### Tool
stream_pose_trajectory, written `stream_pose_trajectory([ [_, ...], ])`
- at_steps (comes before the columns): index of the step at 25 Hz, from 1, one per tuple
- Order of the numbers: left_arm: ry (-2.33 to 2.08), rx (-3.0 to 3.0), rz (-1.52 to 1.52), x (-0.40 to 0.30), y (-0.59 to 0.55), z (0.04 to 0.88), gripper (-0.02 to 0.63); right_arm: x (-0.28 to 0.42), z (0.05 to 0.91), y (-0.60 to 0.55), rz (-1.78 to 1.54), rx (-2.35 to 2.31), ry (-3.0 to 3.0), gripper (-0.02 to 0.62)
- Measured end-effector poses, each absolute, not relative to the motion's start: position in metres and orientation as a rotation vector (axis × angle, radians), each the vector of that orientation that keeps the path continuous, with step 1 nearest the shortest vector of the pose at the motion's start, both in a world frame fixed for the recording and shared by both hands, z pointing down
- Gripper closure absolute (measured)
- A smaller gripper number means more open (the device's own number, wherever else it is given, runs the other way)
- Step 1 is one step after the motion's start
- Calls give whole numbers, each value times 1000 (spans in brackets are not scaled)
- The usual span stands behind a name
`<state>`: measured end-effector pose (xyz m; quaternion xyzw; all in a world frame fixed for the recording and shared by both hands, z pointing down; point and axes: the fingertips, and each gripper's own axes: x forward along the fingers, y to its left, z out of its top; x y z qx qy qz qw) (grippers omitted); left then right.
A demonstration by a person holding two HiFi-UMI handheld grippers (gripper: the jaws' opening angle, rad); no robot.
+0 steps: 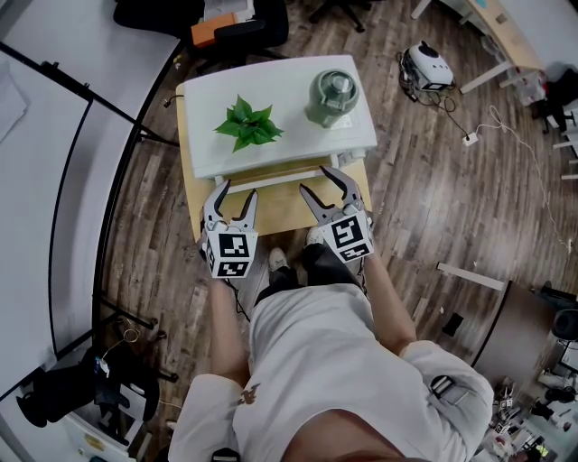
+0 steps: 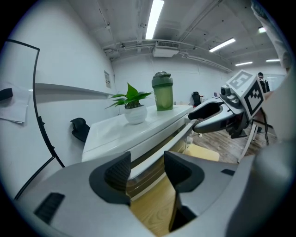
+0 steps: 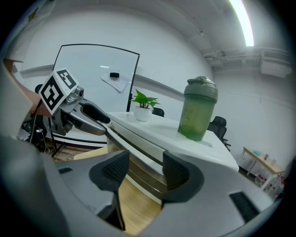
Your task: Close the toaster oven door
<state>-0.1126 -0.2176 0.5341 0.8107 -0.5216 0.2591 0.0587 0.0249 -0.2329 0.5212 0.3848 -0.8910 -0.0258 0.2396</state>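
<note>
A white toaster oven (image 1: 289,140) stands on a small wooden table (image 1: 280,206). On its top are a potted plant (image 1: 246,124) and a green shaker bottle (image 1: 334,97). The oven door faces me, nearly upright, with a dark gap showing above its long white handle (image 2: 159,146). My left gripper (image 1: 236,193) is open just in front of the handle's left part; the handle (image 1: 271,179) shows beyond its jaws, and the pads (image 2: 118,172) are not pressing on it. My right gripper (image 1: 318,180) is open at the handle's right part, with nothing gripped (image 3: 145,171).
A whiteboard on a black stand (image 1: 81,180) lines the left side. A dark office chair (image 1: 244,27) is behind the table. Cables and a small white device (image 1: 426,65) lie on the wooden floor at the right. My feet (image 1: 280,260) are at the table's front.
</note>
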Motion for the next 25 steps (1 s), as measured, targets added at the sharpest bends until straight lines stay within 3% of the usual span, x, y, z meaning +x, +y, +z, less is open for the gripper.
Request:
stream_pose_trajectory([
  [8,-1619,2523,597,-103,-198,500,385,23,497,-208,-98,1109,-2475,383],
  [25,-1570,2610,536,-100,-143,482,396,23,475,-155,-130,1212,-2460,390],
])
